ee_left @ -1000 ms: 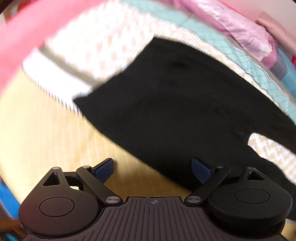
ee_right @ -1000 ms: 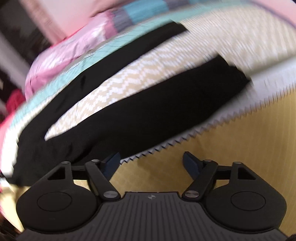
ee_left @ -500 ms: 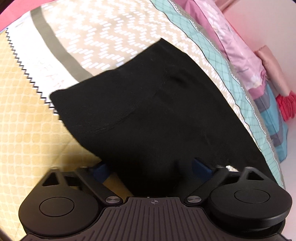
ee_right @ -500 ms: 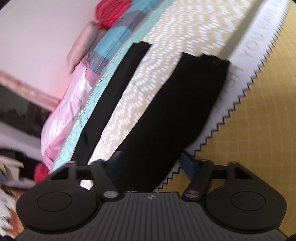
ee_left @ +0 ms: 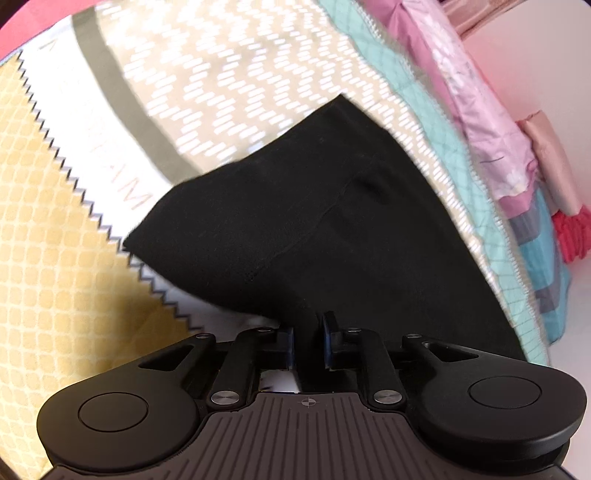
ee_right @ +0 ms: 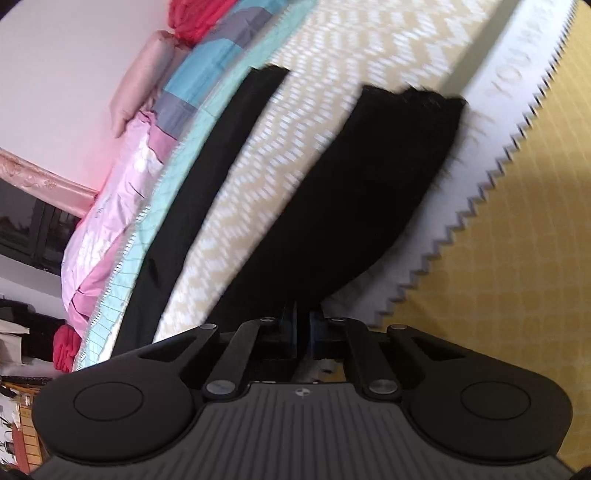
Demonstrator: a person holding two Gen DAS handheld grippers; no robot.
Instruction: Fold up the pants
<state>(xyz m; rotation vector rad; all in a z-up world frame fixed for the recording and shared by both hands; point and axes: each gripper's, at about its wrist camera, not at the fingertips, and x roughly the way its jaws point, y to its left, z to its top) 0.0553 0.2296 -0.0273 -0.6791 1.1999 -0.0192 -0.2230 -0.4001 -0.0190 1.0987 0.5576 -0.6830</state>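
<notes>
Black pants (ee_left: pixel 314 229) lie on a patterned bed cover. The left wrist view shows their wide waist end. My left gripper (ee_left: pixel 308 339) is shut on the near edge of the pants by the waist, with black cloth pinched between the blue pads. The right wrist view shows the two legs: the near leg (ee_right: pixel 354 206) and the far leg (ee_right: pixel 207 173), spread apart. My right gripper (ee_right: pixel 303 328) is shut on the near edge of the near leg. The cloth inside both grips is partly hidden by the fingers.
The bed cover (ee_left: pixel 229 85) has a beige chevron middle, a white zigzag band and a yellow grid border (ee_right: pixel 517 229). A pink quilt (ee_left: pixel 476 110), a teal strip and red fabric (ee_right: pixel 199 18) lie along the far side by the wall.
Both grippers moved down onto the pants and went from open to shut on the near edge of the cloth. The waist edge now looks slightly lifted.
</notes>
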